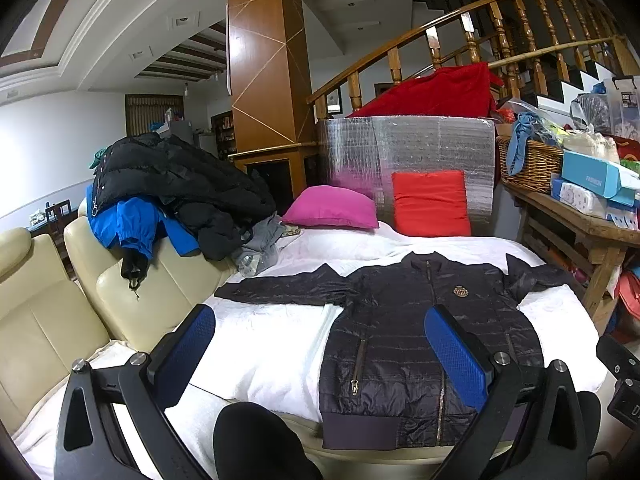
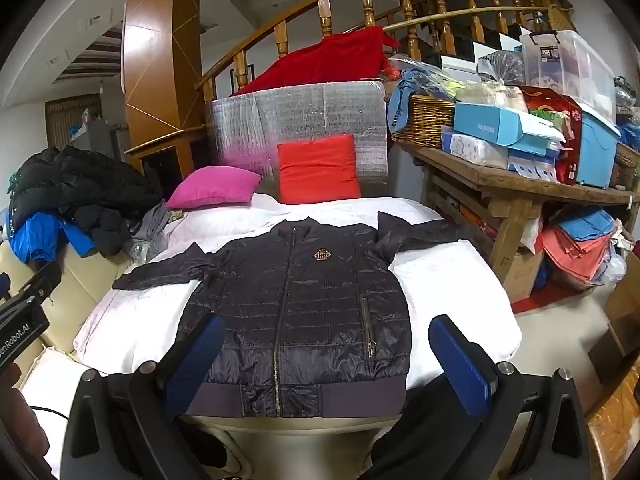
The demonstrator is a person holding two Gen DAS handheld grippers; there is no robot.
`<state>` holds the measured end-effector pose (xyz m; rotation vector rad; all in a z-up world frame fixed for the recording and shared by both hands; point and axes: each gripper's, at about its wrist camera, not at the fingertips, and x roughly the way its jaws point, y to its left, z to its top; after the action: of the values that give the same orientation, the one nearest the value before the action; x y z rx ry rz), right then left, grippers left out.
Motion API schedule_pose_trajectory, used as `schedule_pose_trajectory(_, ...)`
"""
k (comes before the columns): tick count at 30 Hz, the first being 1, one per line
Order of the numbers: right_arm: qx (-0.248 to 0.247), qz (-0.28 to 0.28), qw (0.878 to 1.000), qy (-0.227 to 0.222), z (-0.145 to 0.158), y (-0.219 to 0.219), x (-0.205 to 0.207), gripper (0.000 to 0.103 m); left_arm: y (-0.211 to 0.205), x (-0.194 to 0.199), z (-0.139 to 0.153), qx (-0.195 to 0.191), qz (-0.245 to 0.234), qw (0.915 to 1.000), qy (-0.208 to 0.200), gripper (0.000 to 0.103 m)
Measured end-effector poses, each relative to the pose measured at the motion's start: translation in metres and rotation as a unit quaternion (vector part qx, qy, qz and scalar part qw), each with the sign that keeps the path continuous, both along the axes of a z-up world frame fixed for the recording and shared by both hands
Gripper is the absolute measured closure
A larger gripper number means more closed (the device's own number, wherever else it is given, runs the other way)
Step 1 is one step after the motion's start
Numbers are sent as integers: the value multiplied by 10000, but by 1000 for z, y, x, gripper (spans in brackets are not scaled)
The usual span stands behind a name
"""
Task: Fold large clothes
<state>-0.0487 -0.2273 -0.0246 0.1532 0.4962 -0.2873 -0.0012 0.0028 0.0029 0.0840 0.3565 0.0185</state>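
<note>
Jacket: the dark quilted jacket [image 2: 296,312] lies front up and zipped on the white bed cover [image 2: 452,276], both sleeves spread sideways, hem band at the near edge of the bed.
Landmark: all places below are given relative to the jacket.
Left claw [image 1: 320,360]: spread wide, nothing between its blue pads, hovering above the hem on the jacket's left-hand side, clear of the fabric.
Right claw [image 2: 328,364]: also spread wide and empty, above the hem, not touching.
Clothes pile [image 1: 176,188]: beyond the left sleeve, on the cream sofa [image 1: 48,312]; likely the next garments.
Pillows: pink pillow [image 2: 212,192] and red pillow [image 2: 318,168] beyond the collar.
Risk, slip: the shiny shell looks slick; a shallow pinch could lose it mid-fold.
Risk, layers: pinching only the top layer would open the jacket up.
Risk, drop: the hem sits at the bed's edge, so a pull toward the person could drag it off.
Risk, skew: uneven lifts by the two claws would fold it crooked.
</note>
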Motion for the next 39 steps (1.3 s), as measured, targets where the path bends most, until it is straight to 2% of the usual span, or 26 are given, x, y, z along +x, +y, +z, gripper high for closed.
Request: schedule_pose_trajectory(39,82,27,9999,94,-4,-4,3,0,-2,3,0,115,-29,9999,46,0)
